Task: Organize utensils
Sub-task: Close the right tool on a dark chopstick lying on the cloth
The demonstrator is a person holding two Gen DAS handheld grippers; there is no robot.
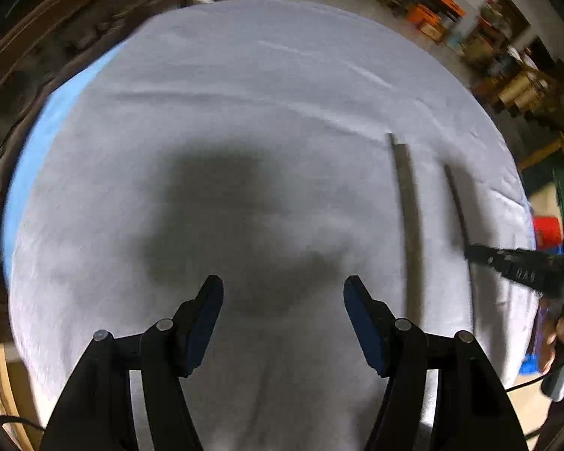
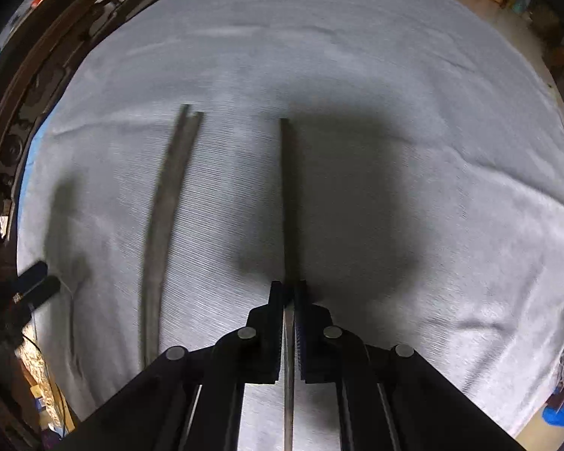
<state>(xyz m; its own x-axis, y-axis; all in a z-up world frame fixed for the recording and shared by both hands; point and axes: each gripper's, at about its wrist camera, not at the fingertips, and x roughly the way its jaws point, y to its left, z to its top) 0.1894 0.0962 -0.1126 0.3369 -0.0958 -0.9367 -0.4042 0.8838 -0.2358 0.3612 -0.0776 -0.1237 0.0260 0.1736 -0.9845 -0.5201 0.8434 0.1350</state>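
A white cloth (image 1: pixel 244 94) covers the table. On it two dark chopsticks (image 2: pixel 165 218) lie side by side, ends pointing away; in the left wrist view this pair (image 1: pixel 408 225) lies right of my left gripper. My right gripper (image 2: pixel 288 289) points down and is shut on a third single chopstick (image 2: pixel 287 195), which runs between the pads and out ahead over the cloth. From the left wrist view that chopstick (image 1: pixel 457 203) sits in the right gripper (image 1: pixel 473 253) at the far right. My left gripper (image 1: pixel 284 293) hangs open above bare cloth, with nothing between its fingers.
A blue layer (image 1: pixel 37 150) shows under the cloth's left edge. Dark wooden furniture (image 2: pixel 15 112) curves along the left. Shelves with boxes (image 1: pixel 432 11) stand far behind. A red container (image 1: pixel 547 229) and a person's hand (image 1: pixel 560 334) are at the right edge.
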